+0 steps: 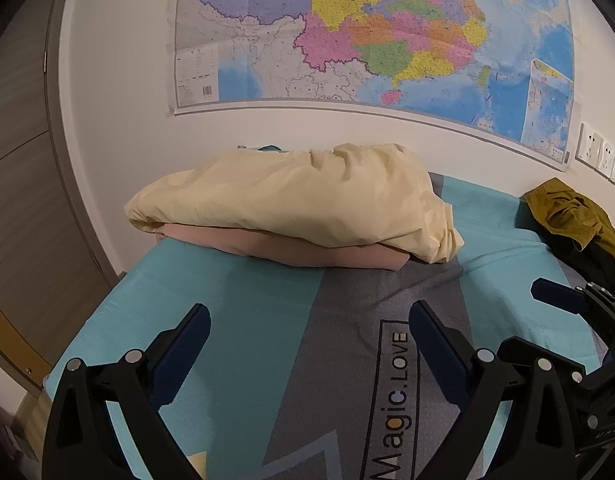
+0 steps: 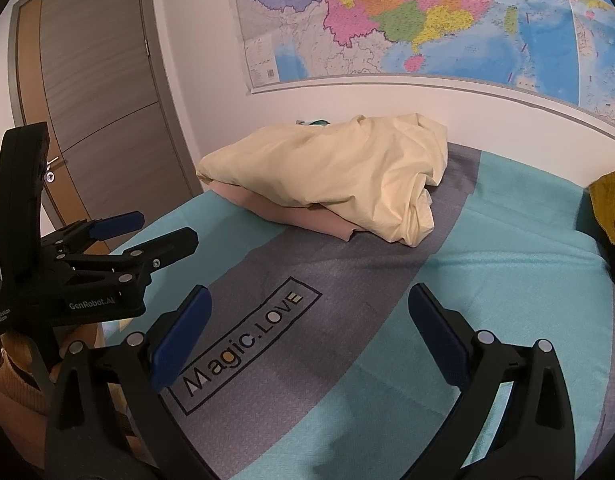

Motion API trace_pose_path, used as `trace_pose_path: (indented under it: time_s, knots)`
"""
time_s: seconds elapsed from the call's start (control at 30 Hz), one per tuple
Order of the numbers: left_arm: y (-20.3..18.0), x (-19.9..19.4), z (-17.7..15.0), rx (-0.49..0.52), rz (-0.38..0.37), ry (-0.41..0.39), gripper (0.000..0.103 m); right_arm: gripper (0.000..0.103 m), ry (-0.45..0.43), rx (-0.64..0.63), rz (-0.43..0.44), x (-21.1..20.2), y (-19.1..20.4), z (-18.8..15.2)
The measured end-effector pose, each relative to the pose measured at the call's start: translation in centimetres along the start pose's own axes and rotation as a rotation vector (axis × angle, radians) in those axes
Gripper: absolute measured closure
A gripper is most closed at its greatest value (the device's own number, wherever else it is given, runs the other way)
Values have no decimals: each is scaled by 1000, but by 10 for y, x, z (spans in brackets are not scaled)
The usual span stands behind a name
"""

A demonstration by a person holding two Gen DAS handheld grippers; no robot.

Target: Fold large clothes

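Left gripper (image 1: 309, 320) spread wide, nothing between its blue pads (image 1: 185, 344), hovering over the bed sheet (image 1: 247, 340) with the "Magic.LOVE" print (image 1: 393, 396) just under its right finger; right gripper (image 2: 307, 304) likewise parted and empty, same print (image 2: 247, 344) lying between its fingers on the grey band; both point forward and slightly down toward the wall, low above the sheet, side by side; right wrist view catches the left gripper at its left edge, body upright, fingers apart, pointing right; left wrist view catches the right gripper's tips (image 1: 563, 296) at its right edge; farther on, well beyond both sets of fingers, the cream garment (image 1: 295, 200) sits as a loosely folded mound on top of a pink folded garment (image 1: 327, 256), both on the sheet near the wall, untouched; olive garment (image 1: 575, 216) crumpled at far right of the bed with something dark under it, shown mostly in the left wrist view, only a sliver of it (image 2: 611, 200) in the right wrist view; wall map (image 1: 367, 40) above the bed; wall sockets (image 1: 599, 152) seen only from the left; brown door (image 2: 95, 100) with handle seen clearly from the right.
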State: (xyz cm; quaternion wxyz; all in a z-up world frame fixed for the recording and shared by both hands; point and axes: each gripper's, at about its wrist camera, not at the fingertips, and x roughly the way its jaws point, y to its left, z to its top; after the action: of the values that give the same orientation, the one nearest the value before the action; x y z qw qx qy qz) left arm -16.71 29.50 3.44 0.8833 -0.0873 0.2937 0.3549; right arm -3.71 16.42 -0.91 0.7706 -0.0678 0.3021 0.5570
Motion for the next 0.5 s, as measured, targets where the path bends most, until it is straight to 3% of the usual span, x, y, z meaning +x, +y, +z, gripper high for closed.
trace_pose_path:
  time_s: [0.5]
  knots:
    - [2, 0, -1, -6, -3, 3, 7, 6, -1, -1, 3, 1, 2, 3]
